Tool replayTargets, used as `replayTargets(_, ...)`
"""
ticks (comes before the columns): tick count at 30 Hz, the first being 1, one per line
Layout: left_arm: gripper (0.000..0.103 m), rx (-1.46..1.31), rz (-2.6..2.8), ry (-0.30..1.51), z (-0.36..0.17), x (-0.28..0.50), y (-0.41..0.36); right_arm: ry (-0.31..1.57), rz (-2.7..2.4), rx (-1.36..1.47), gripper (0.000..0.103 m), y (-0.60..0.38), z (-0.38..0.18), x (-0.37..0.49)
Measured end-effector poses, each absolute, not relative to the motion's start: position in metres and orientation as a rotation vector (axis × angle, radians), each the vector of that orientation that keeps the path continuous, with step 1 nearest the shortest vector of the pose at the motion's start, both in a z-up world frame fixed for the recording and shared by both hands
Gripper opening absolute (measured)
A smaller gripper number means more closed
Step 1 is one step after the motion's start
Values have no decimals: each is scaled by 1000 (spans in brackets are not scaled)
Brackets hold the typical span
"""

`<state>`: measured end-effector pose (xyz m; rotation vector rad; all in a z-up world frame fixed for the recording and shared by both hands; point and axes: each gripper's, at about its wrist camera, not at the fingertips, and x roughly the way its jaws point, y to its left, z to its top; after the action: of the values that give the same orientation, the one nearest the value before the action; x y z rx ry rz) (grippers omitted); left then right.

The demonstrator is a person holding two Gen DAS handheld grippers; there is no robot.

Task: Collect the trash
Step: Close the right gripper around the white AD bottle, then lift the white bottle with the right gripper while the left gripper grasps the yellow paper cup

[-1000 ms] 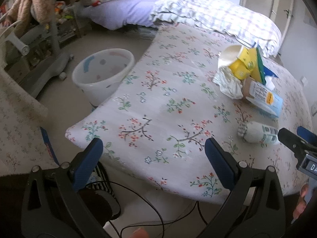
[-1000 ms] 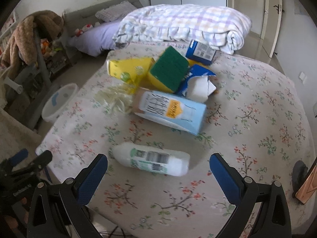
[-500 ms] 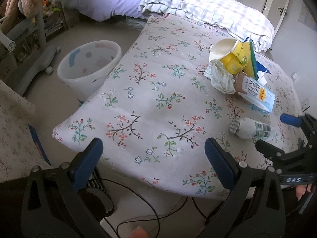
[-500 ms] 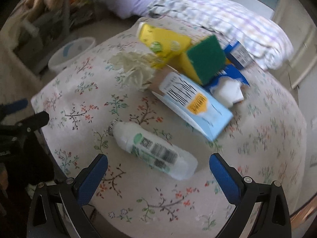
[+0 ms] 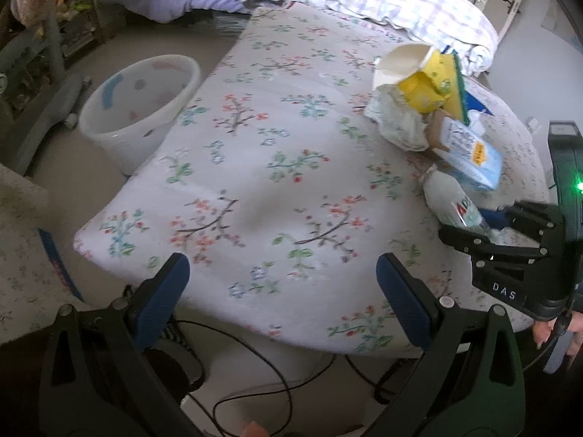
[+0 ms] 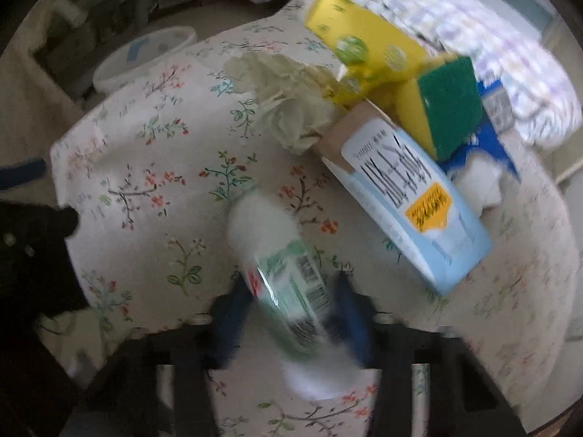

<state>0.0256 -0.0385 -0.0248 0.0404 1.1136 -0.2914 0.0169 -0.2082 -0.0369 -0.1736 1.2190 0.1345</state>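
The right gripper (image 6: 291, 302), with its blue-padded black fingers, is seen closed around the lower body of the white plastic bottle with a green label (image 6: 288, 269), where half a second ago the fingers were spread wide short of it; the frame is blurred, so firm contact cannot be confirmed. The bottle is found on the floral bedspread (image 5: 255, 167), near its front edge, neck pointed toward the pile. The left gripper (image 5: 280, 291) is held wide apart and empty over the near edge of the bed, much as before. One bottle, one light-blue carton (image 6: 408, 204), one yellow carton (image 6: 360, 47), one yellow-and-green sponge (image 6: 441, 105), one crumpled cream wrapper (image 6: 291, 105) and one torn blue-and-white packet (image 6: 484, 167) are counted, heaped together on the far right. One white plastic bin with pastel patches (image 5: 138, 105) is seen on the floor just beside the bed's left edge. A broad stretch of bedspread is left between the pile and that edge.
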Motion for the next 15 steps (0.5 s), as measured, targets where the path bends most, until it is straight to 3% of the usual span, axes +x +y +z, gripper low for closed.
replayTargets(15, 101, -31, -441, 952, 8, 48, -96, 1065, -25, 245, 36, -325, -11, -51)
